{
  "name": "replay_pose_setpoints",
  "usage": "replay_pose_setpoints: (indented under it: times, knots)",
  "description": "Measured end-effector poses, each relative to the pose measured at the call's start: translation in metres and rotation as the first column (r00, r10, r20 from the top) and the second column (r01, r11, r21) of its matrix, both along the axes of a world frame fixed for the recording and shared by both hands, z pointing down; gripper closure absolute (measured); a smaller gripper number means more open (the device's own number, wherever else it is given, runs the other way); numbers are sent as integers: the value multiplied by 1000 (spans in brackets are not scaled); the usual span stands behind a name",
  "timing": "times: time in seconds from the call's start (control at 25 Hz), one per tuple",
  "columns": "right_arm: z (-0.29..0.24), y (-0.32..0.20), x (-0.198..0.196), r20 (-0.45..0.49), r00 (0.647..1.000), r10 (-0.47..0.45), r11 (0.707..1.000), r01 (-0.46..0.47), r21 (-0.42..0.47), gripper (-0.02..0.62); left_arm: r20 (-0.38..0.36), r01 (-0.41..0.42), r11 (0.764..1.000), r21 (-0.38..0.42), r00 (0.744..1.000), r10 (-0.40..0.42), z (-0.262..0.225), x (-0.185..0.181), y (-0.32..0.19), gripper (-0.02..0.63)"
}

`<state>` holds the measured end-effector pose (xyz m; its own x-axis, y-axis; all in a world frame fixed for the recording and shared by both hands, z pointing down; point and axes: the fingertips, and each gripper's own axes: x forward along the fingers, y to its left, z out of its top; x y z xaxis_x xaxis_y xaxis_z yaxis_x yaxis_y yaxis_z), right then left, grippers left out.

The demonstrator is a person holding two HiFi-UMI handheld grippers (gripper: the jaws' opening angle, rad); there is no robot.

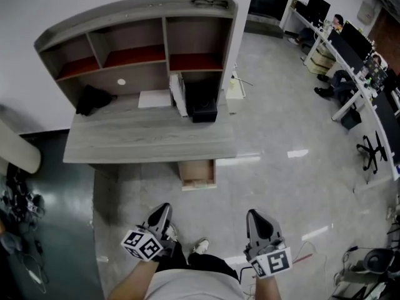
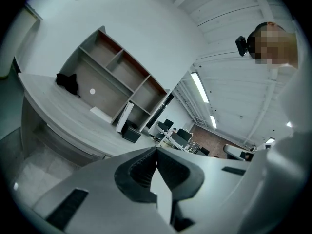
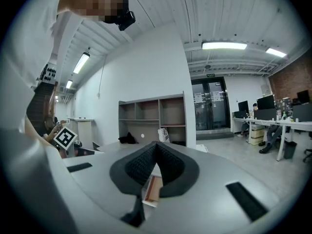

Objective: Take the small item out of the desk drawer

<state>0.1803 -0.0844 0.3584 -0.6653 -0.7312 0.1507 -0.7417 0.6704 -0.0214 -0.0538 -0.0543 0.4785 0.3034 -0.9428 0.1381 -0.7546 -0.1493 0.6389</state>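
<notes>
**Both claws empty, drawer well ahead**

My left claw (image 1: pixel 162 211) and right claw (image 1: pixel 256 216) are closed on nothing. The drawer (image 1: pixel 198 175) juts out under the worktop (image 1: pixel 144 136) — the small item in it I cannot make out from here. Likely light, so a gentle pinch across its middle should do

Bright ceiling tubes (image 3: pixel 230 46), fisheye-warped edges
</notes>
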Motion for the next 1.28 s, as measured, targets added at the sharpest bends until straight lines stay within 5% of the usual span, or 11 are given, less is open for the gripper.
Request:
replay_pose_setpoints:
  times: [0.48, 0.76, 0.96, 1.28]
  knots:
    - [46, -36, -44, -86, 996, 8, 996, -15, -86, 574, -169, -96, 985, -141, 983, 72, 92, 10, -60, 588]
    - [96, -45, -56, -98, 995, 4, 988, -19, -152, 574, -304, -112, 940, -323, 953, 9, 202, 33, -81, 582]
    - [139, -37, -51, -106, 994, 4, 974, -28, -223, 574, -350, -111, 906, -408, 936, -43, 260, 53, -94, 521]
    - [185, -38, -36, -114, 993, 19, 958, -50, -283, 574, -489, -65, 853, -517, 841, -232, 329, 74, -119, 470]
